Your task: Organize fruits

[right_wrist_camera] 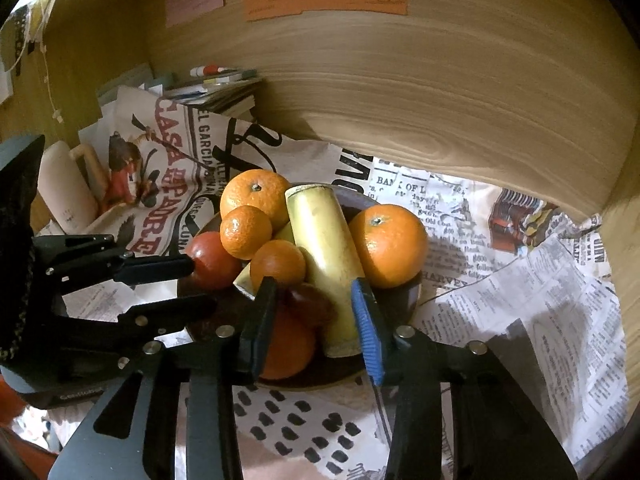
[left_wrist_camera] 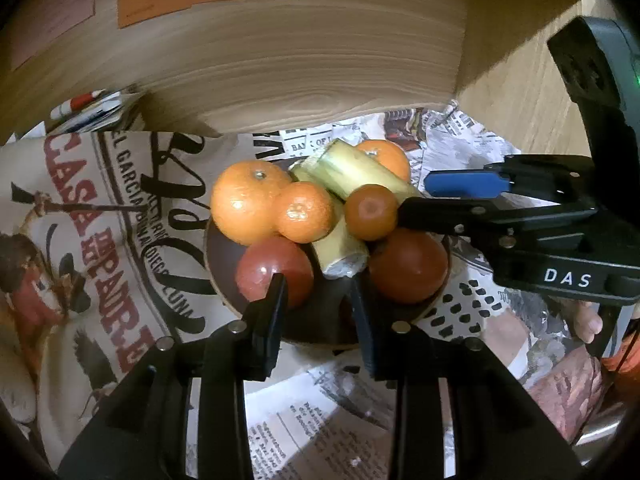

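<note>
The fruit pile hides most of the dark plate (right_wrist_camera: 404,300).

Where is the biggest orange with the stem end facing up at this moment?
In the left wrist view, the biggest orange sits at the left rear of the dark bowl, touching a small mandarin on its right, above a red tomato.

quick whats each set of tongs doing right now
Left tongs: open a little, holding nothing.
Right tongs: open a little, holding nothing.
</note>
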